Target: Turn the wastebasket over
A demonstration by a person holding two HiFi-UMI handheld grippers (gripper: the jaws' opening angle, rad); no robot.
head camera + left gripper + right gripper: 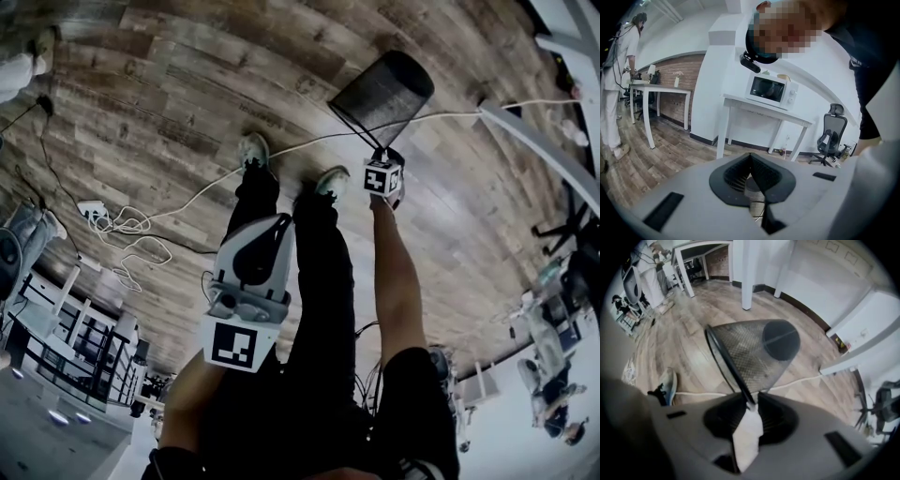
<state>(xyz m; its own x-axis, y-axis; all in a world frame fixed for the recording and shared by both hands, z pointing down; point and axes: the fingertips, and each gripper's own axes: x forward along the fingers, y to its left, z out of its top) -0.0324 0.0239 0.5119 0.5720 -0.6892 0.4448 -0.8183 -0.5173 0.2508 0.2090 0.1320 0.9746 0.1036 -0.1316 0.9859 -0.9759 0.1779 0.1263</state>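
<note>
Right tongs (752,399) pinching tilted wastebasket (750,357) rim, left tongs (750,155) closed, empty, wood floor (689,338) all round, white cable (801,380) beside.

Wood-plank floor (187,84), white table (754,106)

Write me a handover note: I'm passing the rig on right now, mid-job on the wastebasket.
Right hand-held gripper: shut on the rim of the wastebasket, pointing down.
Left hand-held gripper: shut, empty, idle away from the job.
Wastebasket: tilted, base pointing away from the gripper; whether it touches the floor is unclear.
Done: rim gripped, basket tipped.
Left: finish turning it over, set it down, let go.
</note>
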